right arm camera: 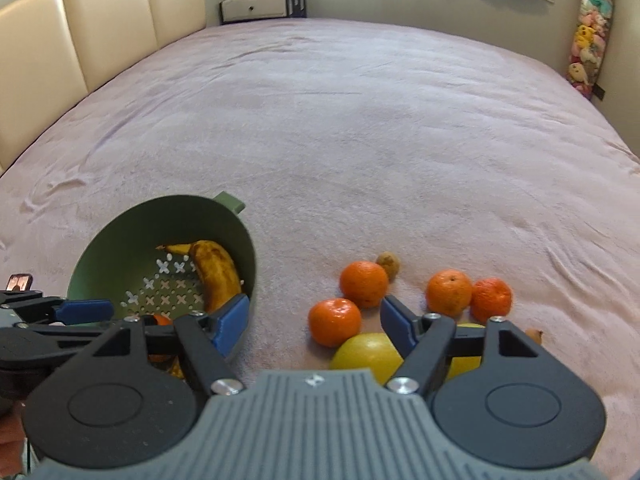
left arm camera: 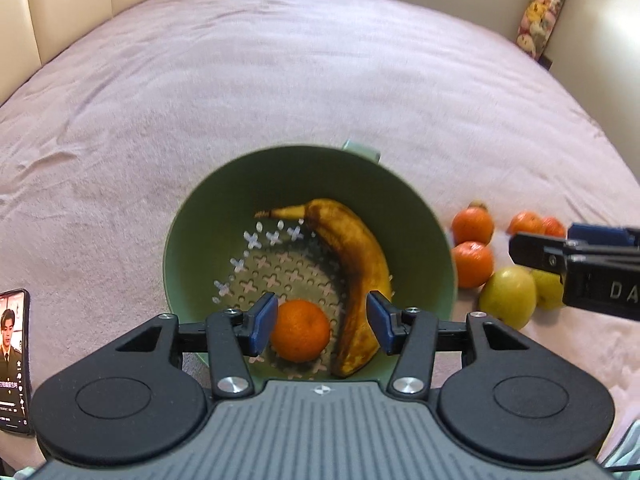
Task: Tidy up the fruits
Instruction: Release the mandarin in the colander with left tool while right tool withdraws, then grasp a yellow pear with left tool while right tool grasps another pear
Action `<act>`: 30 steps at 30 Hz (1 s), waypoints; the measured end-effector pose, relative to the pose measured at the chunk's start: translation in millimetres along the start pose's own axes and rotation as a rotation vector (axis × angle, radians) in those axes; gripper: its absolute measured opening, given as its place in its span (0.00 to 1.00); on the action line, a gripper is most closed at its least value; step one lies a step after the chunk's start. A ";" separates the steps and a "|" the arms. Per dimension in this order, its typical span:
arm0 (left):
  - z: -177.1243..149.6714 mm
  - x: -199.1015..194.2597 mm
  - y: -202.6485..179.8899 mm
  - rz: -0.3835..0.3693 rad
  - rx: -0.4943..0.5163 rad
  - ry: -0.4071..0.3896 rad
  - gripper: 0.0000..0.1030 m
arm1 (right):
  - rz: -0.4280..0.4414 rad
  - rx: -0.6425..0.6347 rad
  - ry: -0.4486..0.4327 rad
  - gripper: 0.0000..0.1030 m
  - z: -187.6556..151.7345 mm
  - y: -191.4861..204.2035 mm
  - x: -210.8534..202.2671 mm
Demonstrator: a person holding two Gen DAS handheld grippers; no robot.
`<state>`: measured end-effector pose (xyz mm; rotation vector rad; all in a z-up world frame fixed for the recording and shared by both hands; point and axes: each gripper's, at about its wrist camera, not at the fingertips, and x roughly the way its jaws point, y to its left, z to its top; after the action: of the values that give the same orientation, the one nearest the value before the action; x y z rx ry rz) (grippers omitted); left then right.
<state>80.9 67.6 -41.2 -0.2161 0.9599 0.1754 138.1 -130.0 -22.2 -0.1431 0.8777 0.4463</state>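
One banana [left arm camera: 356,268], one orange [left arm camera: 300,330] in colander [left arm camera: 192,224], four oranges [right arm camera: 364,283], perhaps two apples [right arm camera: 366,354] outside.

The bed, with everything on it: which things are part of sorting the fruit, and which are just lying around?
Part of the job:
green colander
banana and one orange already inside it
four loose oranges
two yellow-green apples
small brown fruit

Just lying about:
phone playing a video
hanging plush toys
white drawer unit
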 end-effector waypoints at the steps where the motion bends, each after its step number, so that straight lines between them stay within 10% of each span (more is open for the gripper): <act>1: -0.2 -3.5 -0.4 -0.008 -0.005 -0.012 0.59 | -0.011 0.004 -0.012 0.68 -3.1 -2.6 -3.1; 14: -15.3 -36.0 -25.0 -0.213 -0.024 -0.098 0.59 | -0.098 0.096 0.003 0.68 -60.9 -33.5 -35.0; 30: -38.4 -24.5 -74.3 -0.279 0.090 -0.060 0.59 | -0.194 0.143 -0.022 0.68 -102.1 -73.9 -51.3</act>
<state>54.8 -15.3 -34.5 -0.2577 0.8657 -0.1169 69.2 -243.5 -52.0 -0.0907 0.8620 0.2027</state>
